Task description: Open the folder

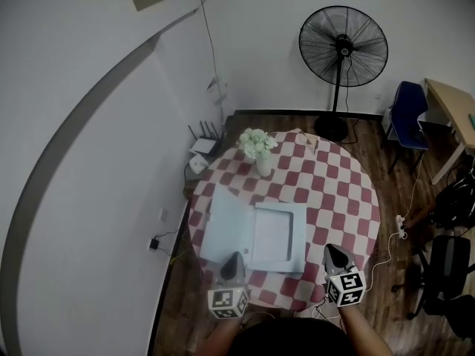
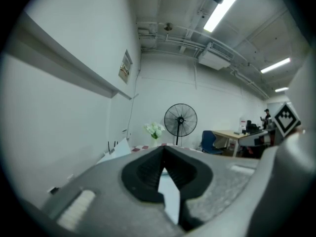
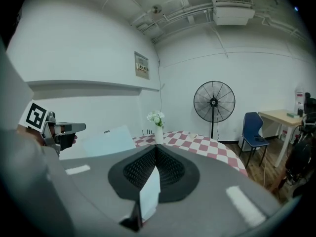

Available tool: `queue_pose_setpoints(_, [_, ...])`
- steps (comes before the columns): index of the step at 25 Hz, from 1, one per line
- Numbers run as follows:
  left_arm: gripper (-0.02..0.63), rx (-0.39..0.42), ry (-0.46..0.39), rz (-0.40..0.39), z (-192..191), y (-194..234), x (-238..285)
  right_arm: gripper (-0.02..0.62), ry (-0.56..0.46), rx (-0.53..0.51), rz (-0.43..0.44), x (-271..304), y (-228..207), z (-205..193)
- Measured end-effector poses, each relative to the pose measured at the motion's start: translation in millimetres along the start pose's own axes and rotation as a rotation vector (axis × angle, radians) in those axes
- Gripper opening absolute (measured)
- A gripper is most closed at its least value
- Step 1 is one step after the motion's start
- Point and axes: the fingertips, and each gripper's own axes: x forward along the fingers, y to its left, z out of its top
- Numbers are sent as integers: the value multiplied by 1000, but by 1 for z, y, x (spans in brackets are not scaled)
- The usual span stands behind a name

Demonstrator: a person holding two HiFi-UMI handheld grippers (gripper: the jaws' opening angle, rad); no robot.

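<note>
Both clenched, nothing between the jaws: left gripper [image 1: 233, 259] and right gripper [image 1: 335, 252] hang at the near edge of the table [image 1: 349, 199]. On it the folder [image 1: 256, 232] lies just ahead of the left gripper, so left is nearer; right sits off to its right side. Spine runs away from the grippers, covers spread left-right. Right gripper view shows the left cover [image 3: 108, 139] tilted up off the table; head view flattens that. Looks already open.
</note>
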Motion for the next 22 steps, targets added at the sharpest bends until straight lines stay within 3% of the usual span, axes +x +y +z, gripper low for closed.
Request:
queue_pose_setpoints(12, [3,10,-2,-1,11,32,3,3,-64,-93,-48,11,16,25])
queue_pose_setpoints(22, [3,15,1,-20,12,55,8,3,-57,-72,-66,28,29,28])
